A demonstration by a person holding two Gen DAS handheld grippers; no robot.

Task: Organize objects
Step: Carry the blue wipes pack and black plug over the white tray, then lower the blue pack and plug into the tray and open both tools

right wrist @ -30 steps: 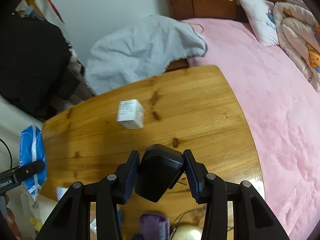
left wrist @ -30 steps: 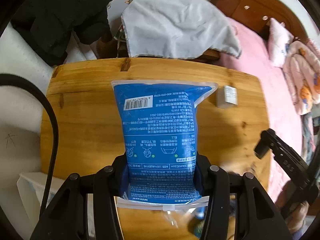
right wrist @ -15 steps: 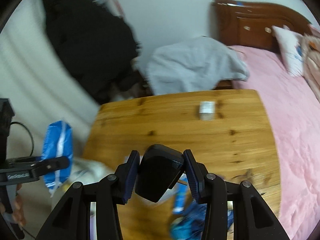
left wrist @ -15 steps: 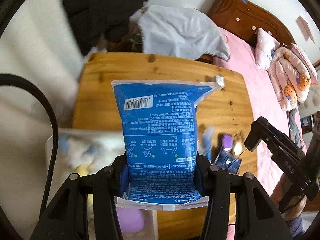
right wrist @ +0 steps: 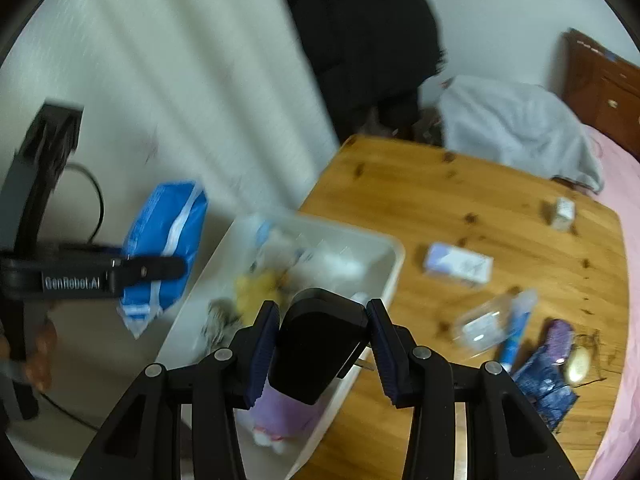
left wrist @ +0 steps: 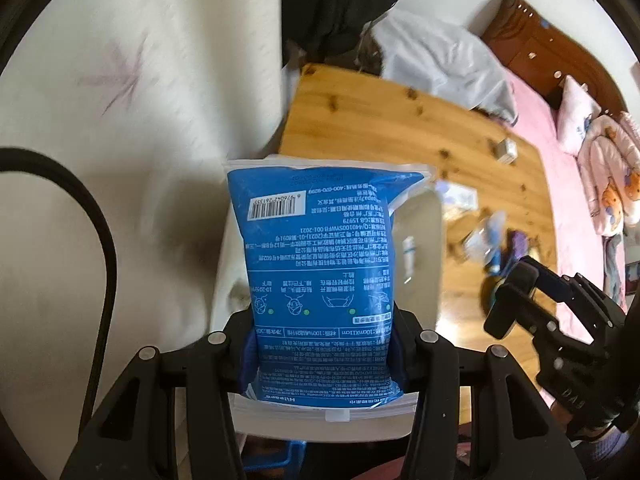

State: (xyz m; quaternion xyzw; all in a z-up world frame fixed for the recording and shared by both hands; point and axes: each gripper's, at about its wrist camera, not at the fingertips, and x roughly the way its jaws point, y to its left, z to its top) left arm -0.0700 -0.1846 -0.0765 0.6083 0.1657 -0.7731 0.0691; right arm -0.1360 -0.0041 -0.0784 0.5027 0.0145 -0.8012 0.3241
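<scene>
Both grippers swung off the table toward the white bin (right wrist: 394, 256). My left gripper (left wrist: 324, 350) pinches the blue mask pack (left wrist: 320, 276), my right gripper (right wrist: 320, 344) the black adapter (right wrist: 320, 344); I'd centre each over the bin at 12 o'clock before letting go.

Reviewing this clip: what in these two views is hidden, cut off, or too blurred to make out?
- Left wrist view: the blue pack held in the left tongs hides most of the white bin.
- Right wrist view: the bin's contents are motion-blurred; the black block in the right tongs covers part of the purple item.
- Small white box: label too small to read.
</scene>
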